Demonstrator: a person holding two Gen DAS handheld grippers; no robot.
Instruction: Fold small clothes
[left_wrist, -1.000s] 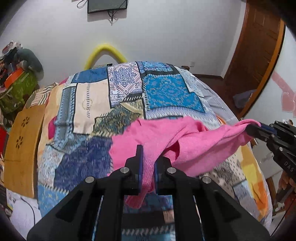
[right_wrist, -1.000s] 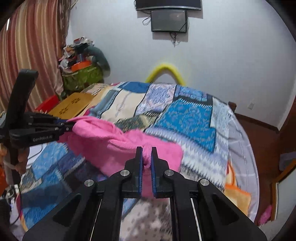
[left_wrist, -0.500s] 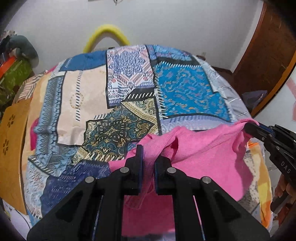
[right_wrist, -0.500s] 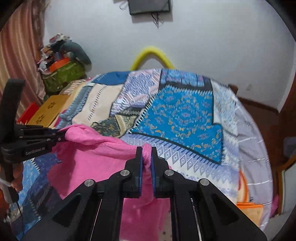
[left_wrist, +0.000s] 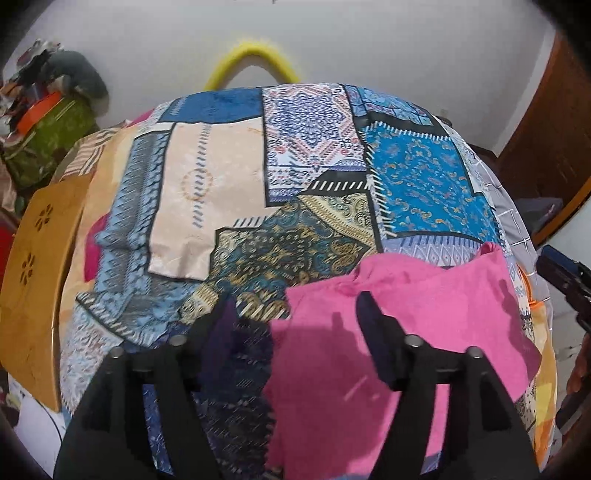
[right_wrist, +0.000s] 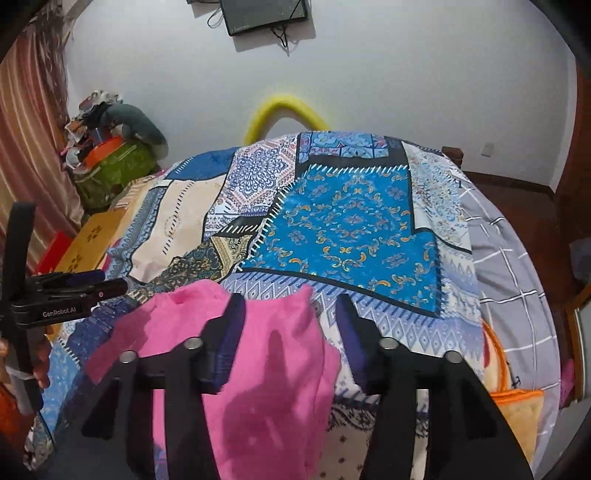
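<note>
A pink garment (left_wrist: 443, 310) lies spread on the patchwork quilt (left_wrist: 229, 192), near the bed's front edge. My left gripper (left_wrist: 295, 314) hovers over its left edge. Its jaws are opening; cloth lies below the gap and the pads do not press it. In the right wrist view the pink garment (right_wrist: 280, 354) lies under my right gripper (right_wrist: 291, 314). Those jaws are opening too, with nothing pinched. The left gripper (right_wrist: 110, 282) shows at the left of that view. The right gripper (left_wrist: 554, 264) is at the far right of the left wrist view.
A yellow foam arch (left_wrist: 251, 59) stands behind the bed. A wooden board (left_wrist: 33, 277) leans at the left beside a green bag (left_wrist: 48, 144) piled with clutter. A wooden door (left_wrist: 546, 129) is at the right. An orange-edged cloth (right_wrist: 521, 406) lies at the bed's right corner.
Both grippers carried the pink garment down onto the quilt, then let go of it. Their jaws, shut on the cloth before, now stand apart, and the garment lies flat.
</note>
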